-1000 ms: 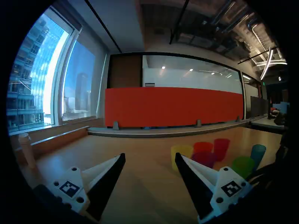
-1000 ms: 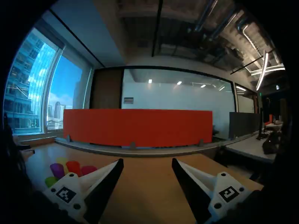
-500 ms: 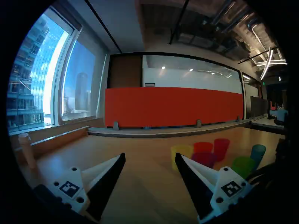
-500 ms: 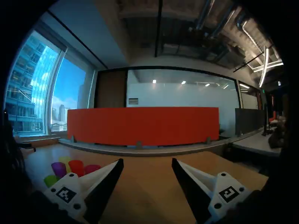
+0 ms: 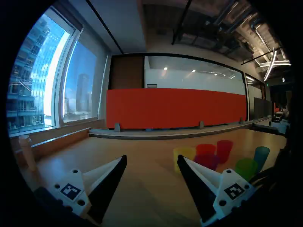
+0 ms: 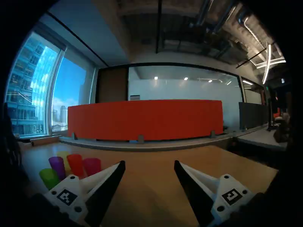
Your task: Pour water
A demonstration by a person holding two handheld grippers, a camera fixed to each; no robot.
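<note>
The left gripper (image 5: pixel 151 158) is hovering with fingers spread, empty; cups (image 5: pixel 206 150) are standing just past its right finger. The right gripper (image 6: pixel 149 163) is gaping empty too, cups (image 6: pixel 75 164) beyond its left finger.

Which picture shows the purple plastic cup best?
The right gripper view: the purple plastic cup stands almost fully visible. In the left gripper view, a gripper finger hides part of the cup.
</note>
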